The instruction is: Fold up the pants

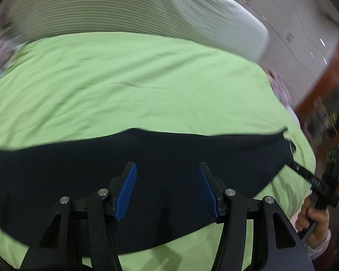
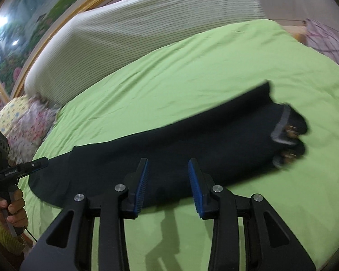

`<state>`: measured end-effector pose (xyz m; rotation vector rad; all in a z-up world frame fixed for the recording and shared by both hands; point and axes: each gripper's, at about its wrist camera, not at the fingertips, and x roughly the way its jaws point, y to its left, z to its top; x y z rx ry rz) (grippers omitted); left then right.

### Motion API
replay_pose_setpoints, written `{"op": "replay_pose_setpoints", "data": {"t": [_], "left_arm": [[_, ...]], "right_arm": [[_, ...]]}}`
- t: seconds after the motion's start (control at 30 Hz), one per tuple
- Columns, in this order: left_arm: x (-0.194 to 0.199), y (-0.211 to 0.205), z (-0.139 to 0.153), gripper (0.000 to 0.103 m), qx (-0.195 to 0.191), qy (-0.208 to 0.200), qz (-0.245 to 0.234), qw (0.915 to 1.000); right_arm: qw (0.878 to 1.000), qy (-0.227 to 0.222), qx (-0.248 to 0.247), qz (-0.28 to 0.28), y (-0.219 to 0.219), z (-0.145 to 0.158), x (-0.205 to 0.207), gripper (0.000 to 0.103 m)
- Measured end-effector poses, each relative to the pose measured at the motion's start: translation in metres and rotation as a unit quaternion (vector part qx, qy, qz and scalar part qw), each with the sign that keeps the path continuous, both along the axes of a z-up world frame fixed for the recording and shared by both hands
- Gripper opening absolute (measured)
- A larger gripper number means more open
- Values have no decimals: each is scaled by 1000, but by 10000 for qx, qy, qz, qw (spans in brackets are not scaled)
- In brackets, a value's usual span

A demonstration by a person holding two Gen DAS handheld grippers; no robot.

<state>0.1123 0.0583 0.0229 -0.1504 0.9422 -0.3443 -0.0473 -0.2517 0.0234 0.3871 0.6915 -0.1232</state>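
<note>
- The pants point(image 1: 147, 171) lie flat across the near part of a bed, on a green sheet point(image 1: 128, 79). They form one long dark band, running left to right in both wrist views.
- In the right wrist view the pants point(image 2: 192, 149) narrow toward the left; the waist end point(image 2: 287, 133) lies at the right, with a grey band and small metal fittings showing.
- Left claw point(image 1: 167, 190): its blue pads point(image 1: 126, 192) stand wide apart, with nothing between them. It hovers over the middle of the pants. Whether it touches the cloth cannot be told.
- Right claw point(image 2: 168, 186): its blue pads point(image 2: 141, 187) are also apart and hold nothing. It sits above the near edge of the pants, with the sheet point(image 2: 192, 237) below its arms.
- In the left wrist view the right claw point(image 1: 293, 166) appears at the far right, reaching to the end of the pants there, with a hand point(image 1: 316, 219) on its grip.
- In the right wrist view the left claw point(image 2: 44, 161) comes in from the left, its tip at the narrow end of the pants, held by a hand point(image 2: 13, 210).
- A pale striped bolster point(image 2: 147, 29) lies along the far side of the bed.
- Floral bedding point(image 2: 27, 122) sits beside the bolster's left end.
- A gold-framed painting point(image 2: 34, 22) hangs on the wall behind.
- Both views are somewhat blurred.
</note>
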Motion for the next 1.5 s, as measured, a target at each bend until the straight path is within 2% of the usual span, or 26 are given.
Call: {"op": "replay_pose_setpoints", "data": {"t": [0.2, 0.43, 0.57, 0.73, 0.9, 0.93, 0.97, 1.0, 1.13, 1.23, 1.27, 1.37, 1.43, 1.5], "left_arm": [[29, -74, -5, 57, 227, 230, -907, 9954], [50, -140, -7, 58, 390, 324, -1543, 9867], [64, -172, -9, 59, 378, 391, -1866, 9809], [80, -217, -12, 60, 361, 607, -2344, 9696], [90, -252, -12, 60, 496, 632, -2641, 9611], [94, -261, -14, 60, 531, 660, -2684, 9596], [96, -267, -15, 60, 547, 678, -2721, 9583], [99, -273, -17, 60, 566, 700, -2761, 9569], [109, -294, -22, 60, 707, 769, -2945, 9499], [117, -312, -30, 61, 814, 852, -3088, 9438], [119, -317, -33, 61, 848, 889, -3117, 9422], [126, -334, -42, 61, 963, 981, -3250, 9357], [129, -341, -45, 61, 1003, 995, -3333, 9322], [131, -347, -47, 61, 959, 1039, -3402, 9297]], "right_arm": [[9984, -99, 149, -528, -33, -1, -18, 38], [9933, -186, 370, -1080, -65, -5, -32, 38], [9900, -237, 565, -1267, -80, -9, -35, 38], [9867, -307, 789, -1387, -89, -12, -28, 38], [9841, -384, 1033, -1390, -97, -18, -23, 37], [9843, -387, 1026, -1381, -97, -18, -24, 30], [9844, -382, 1005, -1392, -98, -18, -24, 13], [9841, -384, 995, -1416, -98, -18, -26, 8], [9809, -432, 1233, -1443, -99, -22, -39, 9], [9734, -341, 1609, -1592, -106, -31, -45, 13], [9719, -303, 1664, -1638, -108, -33, -46, 21], [9699, -380, 1752, -1650, -109, -35, -49, 34], [9698, -438, 1784, -1605, -108, -35, -46, 39], [9710, -420, 1744, -1581, -104, -36, -39, 39]]}}
